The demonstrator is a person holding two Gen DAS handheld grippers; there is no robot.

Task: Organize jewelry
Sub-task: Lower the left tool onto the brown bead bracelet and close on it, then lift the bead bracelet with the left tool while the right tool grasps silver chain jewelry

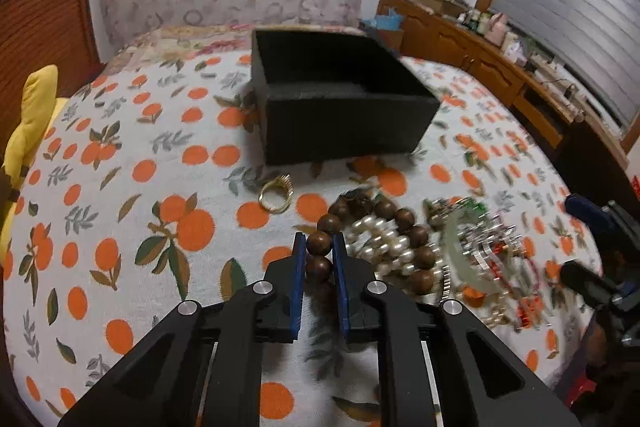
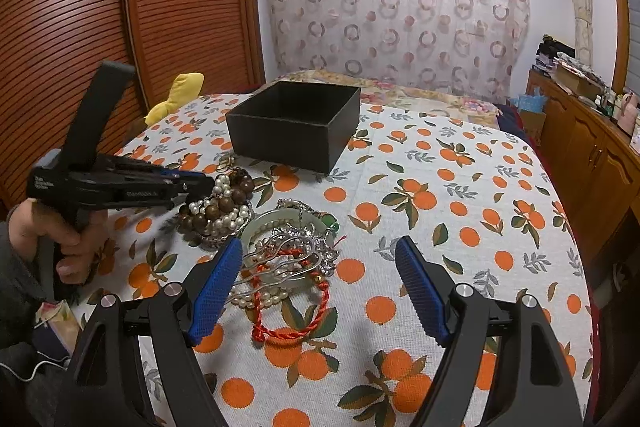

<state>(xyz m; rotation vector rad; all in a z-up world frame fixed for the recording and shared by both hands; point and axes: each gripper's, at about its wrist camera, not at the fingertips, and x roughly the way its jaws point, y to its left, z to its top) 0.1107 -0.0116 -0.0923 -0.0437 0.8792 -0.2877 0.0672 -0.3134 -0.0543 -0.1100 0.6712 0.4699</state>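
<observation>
A pile of jewelry lies on the orange-print cloth: a brown wooden bead bracelet [image 1: 416, 235] [image 2: 224, 205], pearl strands [image 1: 384, 243] [image 2: 228, 223], a pale jade bangle [image 2: 260, 223], silver pieces [image 1: 492, 243] and a red cord bracelet [image 2: 296, 311]. A gold ring [image 1: 275, 194] lies apart, near an open black box [image 1: 340, 99] [image 2: 296, 123]. My left gripper [image 1: 319, 247] [image 2: 204, 183] is shut on the wooden bead bracelet at the pile's left. My right gripper [image 2: 320, 259] is open, low over the pile's near side.
A yellow soft toy [image 1: 32, 123] [image 2: 176, 95] lies at the bed's left edge. A wooden dresser [image 2: 592, 155] with clutter runs along the right. A slatted wooden wardrobe [image 2: 120, 27] stands at the left.
</observation>
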